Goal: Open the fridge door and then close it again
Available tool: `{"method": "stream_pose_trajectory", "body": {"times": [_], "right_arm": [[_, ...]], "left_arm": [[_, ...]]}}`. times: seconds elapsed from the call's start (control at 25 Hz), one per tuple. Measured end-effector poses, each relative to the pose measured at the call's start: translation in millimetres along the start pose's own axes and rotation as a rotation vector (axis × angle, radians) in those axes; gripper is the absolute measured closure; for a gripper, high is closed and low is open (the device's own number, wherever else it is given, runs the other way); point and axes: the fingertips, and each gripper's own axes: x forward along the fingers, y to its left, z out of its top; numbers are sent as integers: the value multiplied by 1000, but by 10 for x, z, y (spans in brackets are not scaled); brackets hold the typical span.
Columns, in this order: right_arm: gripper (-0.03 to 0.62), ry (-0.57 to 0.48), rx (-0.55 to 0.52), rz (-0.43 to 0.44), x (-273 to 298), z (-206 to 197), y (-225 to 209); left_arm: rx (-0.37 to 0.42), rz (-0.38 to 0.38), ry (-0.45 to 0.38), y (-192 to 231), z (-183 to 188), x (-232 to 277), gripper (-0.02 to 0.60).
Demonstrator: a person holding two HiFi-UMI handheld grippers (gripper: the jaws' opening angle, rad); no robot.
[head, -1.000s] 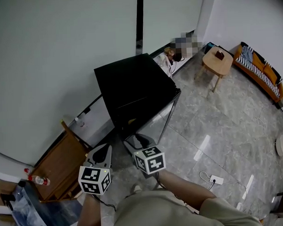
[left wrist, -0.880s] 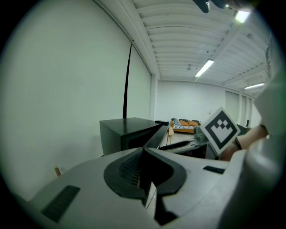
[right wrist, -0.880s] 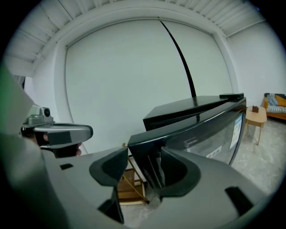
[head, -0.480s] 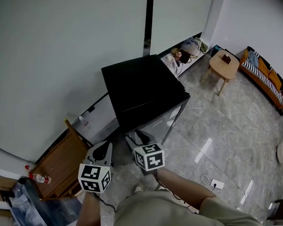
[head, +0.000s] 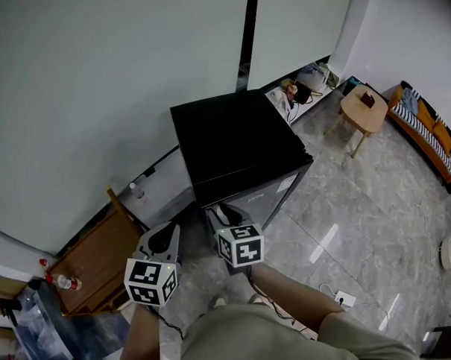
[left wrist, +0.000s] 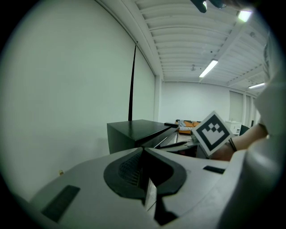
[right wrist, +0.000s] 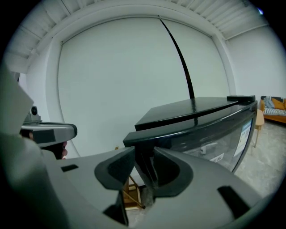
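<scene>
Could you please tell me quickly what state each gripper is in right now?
Left gripper: shut, empty.
Right gripper: jaws have just been closing, with the fridge door edge between them; whether they grip it cannot be told.

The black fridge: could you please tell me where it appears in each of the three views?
Head view: fridge at centre.
Left gripper view: fridge just below centre.
Right gripper view: fridge right of centre.
Shared landmark: the black wall strip rising behind it.
</scene>
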Motion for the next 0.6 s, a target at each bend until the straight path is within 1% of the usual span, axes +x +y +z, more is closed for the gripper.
{"method": "stream_pose_trajectory", "body": {"times": [0.28,0.36,0.48,0.6], "right_arm": [[476,-15,7,-12,148,71,-27],[478,-11,11,-10,172,91,-45],[499,-2,11,-5,191,98,-69],[500,10,-6,11,192,95,-62]], "left_arm": [[-14,15,0,70,-30,-39,572],[-18,24,-11,93,-17,-71,572],[-23,34,-38,124,17,-133,572],[-24,34,-39,111,13,-170,572]]}}
